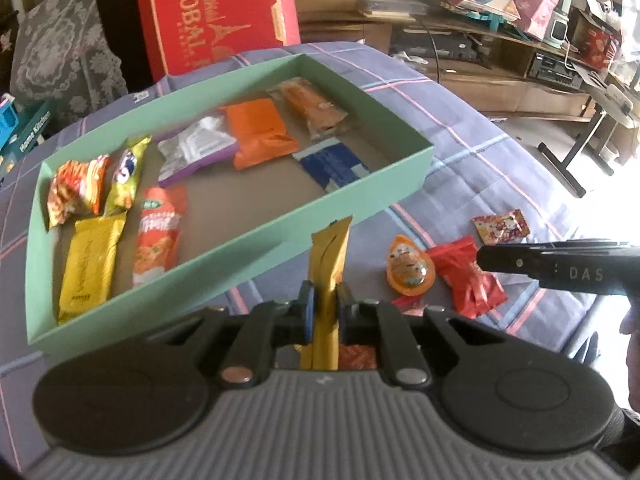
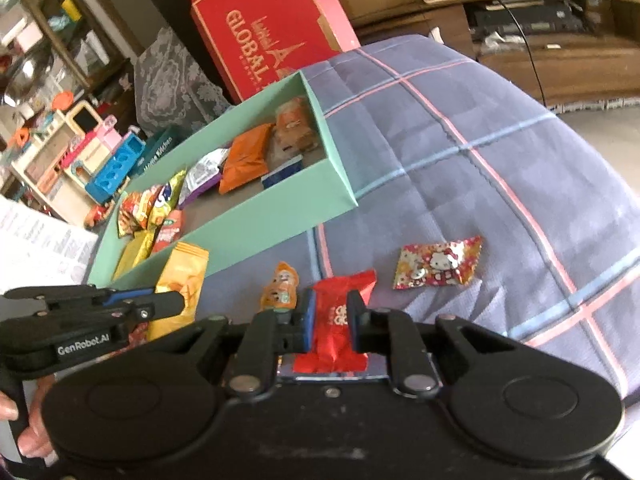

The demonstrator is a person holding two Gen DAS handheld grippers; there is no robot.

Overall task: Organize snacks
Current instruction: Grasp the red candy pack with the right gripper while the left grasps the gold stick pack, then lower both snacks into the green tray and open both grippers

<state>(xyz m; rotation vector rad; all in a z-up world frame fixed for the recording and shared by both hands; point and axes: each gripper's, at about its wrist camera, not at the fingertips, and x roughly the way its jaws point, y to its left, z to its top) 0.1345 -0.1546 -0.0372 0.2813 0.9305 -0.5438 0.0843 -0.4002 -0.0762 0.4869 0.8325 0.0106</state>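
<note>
My left gripper (image 1: 325, 300) is shut on a gold-yellow snack packet (image 1: 330, 256), which stands upright just in front of the green box's near wall (image 1: 224, 240). In the right wrist view the same gripper (image 2: 176, 302) and packet (image 2: 184, 272) show at the left. My right gripper (image 2: 330, 314) is shut on a red packet (image 2: 340, 300); its black fingers (image 1: 504, 260) reach in from the right over that packet (image 1: 468, 280). An orange egg-shaped candy (image 1: 408, 270) and a Hello Kitty packet (image 1: 502, 226) lie loose on the cover. Several snacks lie in the box.
A blue checked cover (image 2: 480, 140) spreads under everything. A red GLOBAL carton (image 1: 216, 12) stands behind the box. Toys (image 2: 80, 152) crowd the left, cluttered shelves (image 1: 500, 40) the back right. A person's hand (image 2: 28, 432) grips the left handle.
</note>
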